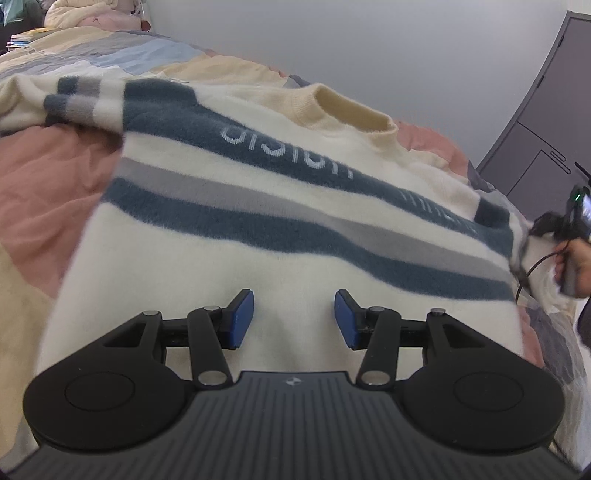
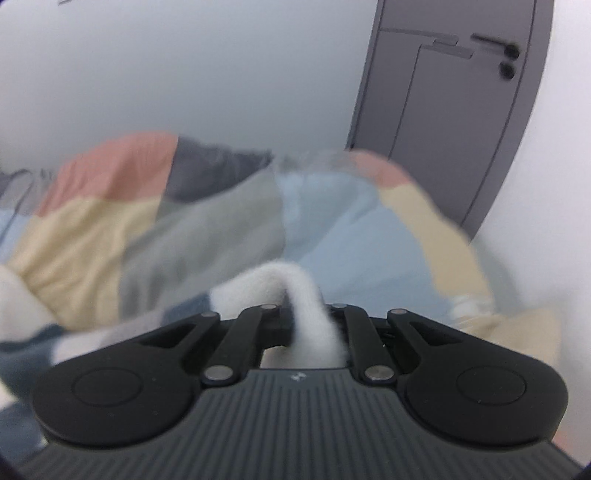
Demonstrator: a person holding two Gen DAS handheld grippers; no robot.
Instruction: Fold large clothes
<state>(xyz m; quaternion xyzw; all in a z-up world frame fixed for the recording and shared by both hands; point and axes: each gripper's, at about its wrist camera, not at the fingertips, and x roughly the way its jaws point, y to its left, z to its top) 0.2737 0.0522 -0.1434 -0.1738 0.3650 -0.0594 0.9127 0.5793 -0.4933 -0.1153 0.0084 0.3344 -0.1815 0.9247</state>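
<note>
A cream sweater (image 1: 229, 236) with dark blue and grey stripes and a yellow collar (image 1: 351, 107) lies spread on the bed. My left gripper (image 1: 293, 319) is open and empty just above the sweater's plain lower part. My right gripper (image 2: 308, 325) is shut on a fold of the sweater's fluffy white fabric (image 2: 306, 295). In the left wrist view the right gripper (image 1: 570, 221) sits at the sweater's far right edge, with a hand on its handle. Its blue pads are hidden by the fabric.
The bed is covered by a patchwork quilt (image 1: 48, 192) of pink, yellow, blue and grey patches, which also shows in the right wrist view (image 2: 332, 229). Pillows (image 1: 85, 14) are piled at the far left. A grey door (image 2: 443, 110) stands behind the bed at right.
</note>
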